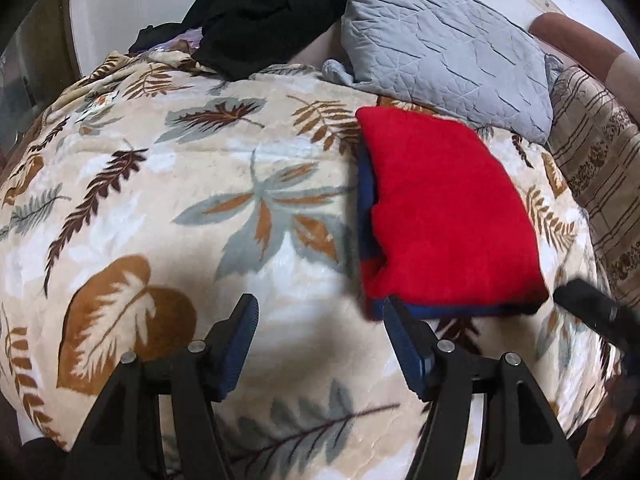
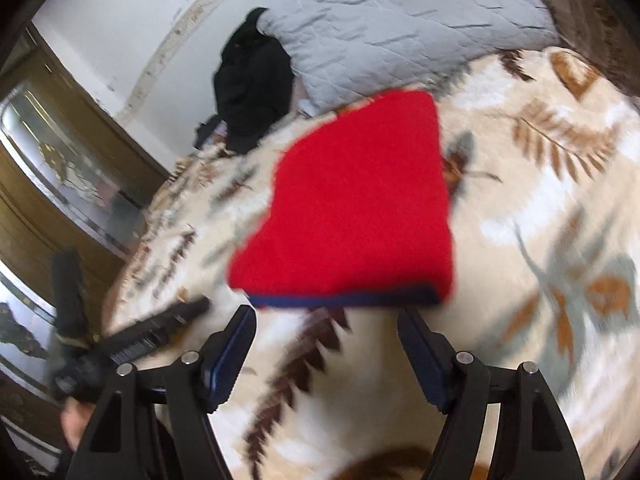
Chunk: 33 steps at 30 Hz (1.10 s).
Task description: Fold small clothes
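Folded red cloth point(image 1: 448, 216) with blue trim, flat on leaf-print blanket point(image 1: 200, 200) near bed's head edge, below grey pillow point(image 1: 444, 48); black garment point(image 1: 260, 12) beside. Left hand-held gripper point(image 1: 320, 344) and right hand-held gripper point(image 2: 326, 356) both released, empty.

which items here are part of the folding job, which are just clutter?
Job:
red cloth, folded, blue edge showing
left gripper, open, empty
right gripper, open, empty

Lying about:
grey pillow
black garment, heaped, maybe next
leaf blanket
wooden cabinet
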Available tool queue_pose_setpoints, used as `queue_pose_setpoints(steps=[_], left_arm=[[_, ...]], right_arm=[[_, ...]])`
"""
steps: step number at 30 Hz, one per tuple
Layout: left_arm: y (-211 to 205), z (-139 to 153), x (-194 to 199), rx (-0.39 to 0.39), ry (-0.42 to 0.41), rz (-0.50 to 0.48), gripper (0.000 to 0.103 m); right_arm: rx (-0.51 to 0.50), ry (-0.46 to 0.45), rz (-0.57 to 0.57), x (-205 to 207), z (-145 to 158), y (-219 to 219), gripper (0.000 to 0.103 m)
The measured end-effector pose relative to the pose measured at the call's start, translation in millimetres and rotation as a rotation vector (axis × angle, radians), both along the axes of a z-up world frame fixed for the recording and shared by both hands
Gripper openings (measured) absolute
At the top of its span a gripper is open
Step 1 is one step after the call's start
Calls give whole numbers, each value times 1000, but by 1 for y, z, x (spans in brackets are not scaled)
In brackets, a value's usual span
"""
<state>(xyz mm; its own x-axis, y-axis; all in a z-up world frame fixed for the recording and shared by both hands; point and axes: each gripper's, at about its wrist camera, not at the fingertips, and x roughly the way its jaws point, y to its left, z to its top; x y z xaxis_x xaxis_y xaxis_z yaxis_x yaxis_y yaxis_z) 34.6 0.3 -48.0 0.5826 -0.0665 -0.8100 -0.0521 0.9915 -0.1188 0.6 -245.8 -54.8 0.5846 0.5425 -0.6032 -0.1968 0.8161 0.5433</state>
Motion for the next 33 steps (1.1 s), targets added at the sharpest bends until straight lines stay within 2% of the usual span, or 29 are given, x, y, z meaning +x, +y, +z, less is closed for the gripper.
queue_pose_setpoints(steps=[4, 6, 8, 9, 11, 12, 13, 14, 15, 17, 19, 20, 23, 26, 27, 28, 30, 31, 33], left_arm=[[-11, 6, 23, -27, -23, -31, 66], [-17, 3, 38, -47, -19, -49, 66], [-24, -5, 53, -58, -6, -65, 66], [-26, -11, 59, -53, 1, -71, 66], [-31, -27, 72, 6, 35, -70, 66], [-32, -37, 78, 30, 62, -63, 68], [-31, -40, 78, 14, 61, -58, 68], [-31, -41, 78, 6, 55, -54, 69], [-32, -41, 76, 16, 46, -60, 69], [-34, -39, 75, 38, 34, -76, 69], [-33, -40, 75, 33, 34, -76, 69], [-31, -40, 75, 20, 36, -73, 69], [-28, -41, 75, -3, 43, -72, 69], [-28, -42, 75, -10, 39, -71, 69], [-27, -42, 75, -14, 39, -71, 69], [-27, -42, 75, -14, 39, -72, 69], [-26, -43, 75, -14, 42, -77, 70], [-25, -43, 75, -13, 43, -77, 70], [-25, -45, 76, -15, 47, -73, 71]], right_arm=[[108, 48, -40, 36, 2, -26, 77], [136, 86, -79, 53, -8, -43, 77], [195, 163, -103, 74, -27, -60, 77], [223, 196, -111, 83, -37, -66, 77], [240, 222, -102, 98, -49, -68, 77], [238, 222, -90, 103, -52, -67, 77], [213, 221, -68, 109, -55, -61, 73], [145, 237, -50, 114, -60, -53, 57], [118, 249, -39, 117, -64, -49, 56], [81, 215, -34, 114, -56, -47, 49], [38, 179, -24, 108, -44, -42, 49], [47, 173, -21, 108, -41, -43, 50], [115, 178, -49, 115, -37, -56, 64], [242, 173, -90, 136, -41, -70, 65], [250, 186, -84, 145, -45, -69, 65], [212, 219, -83, 158, -53, -65, 65], [228, 257, -74, 169, -64, -59, 53], [161, 216, -73, 165, -54, -52, 49], [60, 158, -79, 155, -36, -39, 47]])
